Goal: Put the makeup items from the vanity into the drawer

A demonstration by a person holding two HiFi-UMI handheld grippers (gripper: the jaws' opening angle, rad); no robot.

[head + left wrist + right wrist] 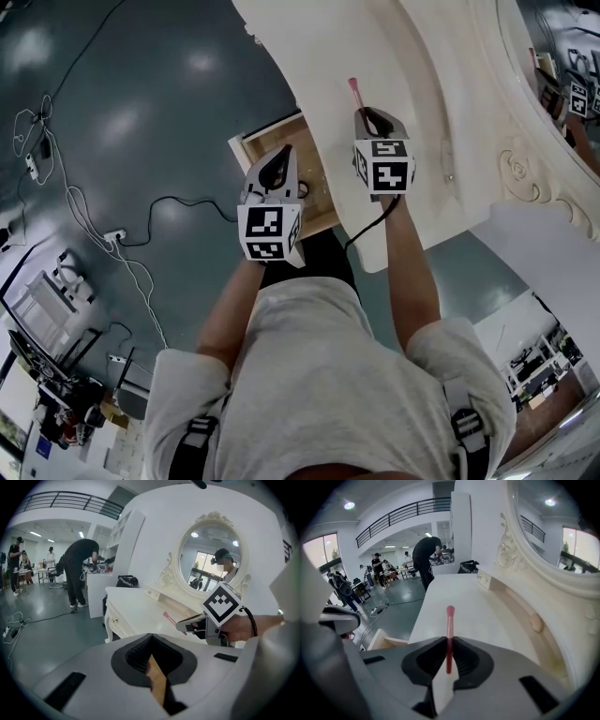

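Note:
A slim pink makeup brush sticks out forward from my right gripper, which is shut on its handle above the white vanity top. In the right gripper view the brush stands upright, pinched between the pads, with its tip beyond them. To its left, my left gripper hovers over the open wooden drawer. Its jaws look shut with nothing between them, and only drawer wood shows behind them. The left gripper view shows the right gripper and the brush over the vanity.
An oval mirror in an ornate frame backs the vanity. A small beige rounded thing lies near its base. Cables and a power strip trail across the grey floor at left. People stand at tables far behind.

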